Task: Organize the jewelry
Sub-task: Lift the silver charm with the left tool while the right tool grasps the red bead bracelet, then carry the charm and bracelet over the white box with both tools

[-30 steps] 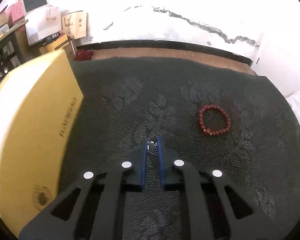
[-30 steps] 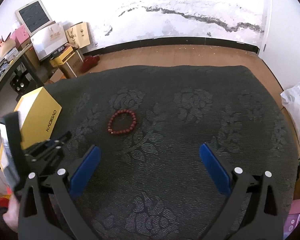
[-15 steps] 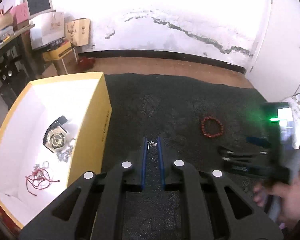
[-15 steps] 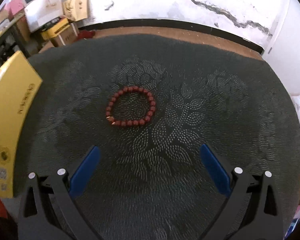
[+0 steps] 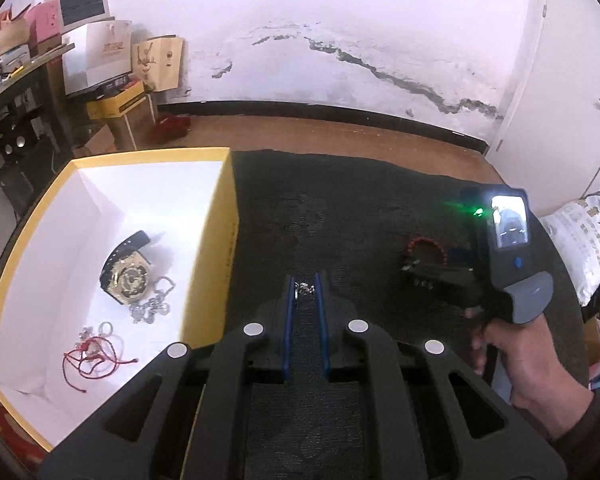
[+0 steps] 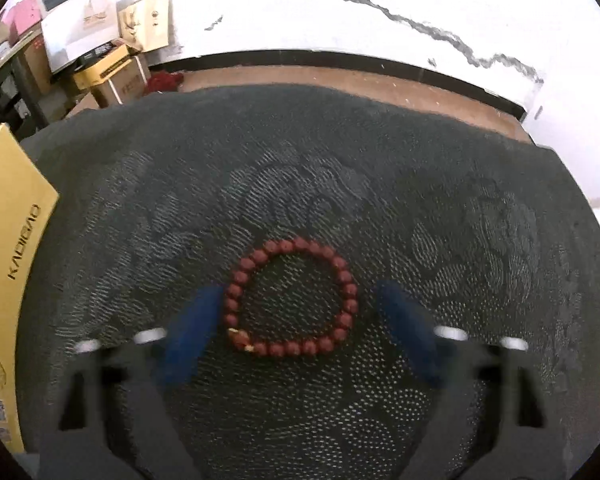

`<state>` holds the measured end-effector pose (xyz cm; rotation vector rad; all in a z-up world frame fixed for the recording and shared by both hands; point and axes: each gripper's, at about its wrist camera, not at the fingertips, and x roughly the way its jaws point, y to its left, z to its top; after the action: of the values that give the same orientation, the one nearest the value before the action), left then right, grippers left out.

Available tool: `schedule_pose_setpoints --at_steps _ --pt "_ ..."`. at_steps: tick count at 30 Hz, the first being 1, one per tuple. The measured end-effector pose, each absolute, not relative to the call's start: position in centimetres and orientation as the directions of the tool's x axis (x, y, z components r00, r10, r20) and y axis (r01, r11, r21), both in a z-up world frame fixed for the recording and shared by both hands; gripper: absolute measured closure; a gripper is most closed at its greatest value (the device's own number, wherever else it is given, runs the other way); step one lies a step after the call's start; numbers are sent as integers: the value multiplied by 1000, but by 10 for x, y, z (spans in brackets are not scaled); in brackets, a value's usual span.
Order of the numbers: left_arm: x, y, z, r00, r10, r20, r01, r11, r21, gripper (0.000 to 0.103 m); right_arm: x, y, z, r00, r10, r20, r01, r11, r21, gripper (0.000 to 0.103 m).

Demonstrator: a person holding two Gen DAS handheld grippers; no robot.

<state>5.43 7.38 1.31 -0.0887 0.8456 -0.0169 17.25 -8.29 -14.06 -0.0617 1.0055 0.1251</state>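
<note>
Since a second earlier, the right gripper (image 6: 296, 316) had dropped, jaws wide, straddling the red bead bracelet (image 6: 292, 298) on the dark cloth (image 6: 420, 200); closing came next. Left gripper (image 5: 305, 290) pinched a small silver piece (image 5: 305, 289) right of the yellow box (image 5: 216, 264)

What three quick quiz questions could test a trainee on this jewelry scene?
1. True or false: the red beaded bracelet lies inside the yellow cardboard box.
2. Which gripper has its jaws spread wide: A left gripper, B right gripper?
3. Fill in: the gold-faced watch lies in the ____.

Key: 1 false, it lies on the dark patterned cloth; 2 B; 3 box.
</note>
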Motion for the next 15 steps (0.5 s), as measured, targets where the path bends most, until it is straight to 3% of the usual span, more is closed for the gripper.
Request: schedule_pose_setpoints --at_steps 1,4,15 --pt "54 76 13 661 -52 -749 -21 996 -89 93 172 -80 -139 528 81 -845 -142 990 6 71" --pt "53 79 15 666 -46 -745 -24 996 -83 93 170 -70 -137 515 99 -851 -172 985 11 95" --pt "55 84 25 675 -36 -737 -26 997 -72 93 143 -86 -97 521 136 -843 -140 987 72 95"
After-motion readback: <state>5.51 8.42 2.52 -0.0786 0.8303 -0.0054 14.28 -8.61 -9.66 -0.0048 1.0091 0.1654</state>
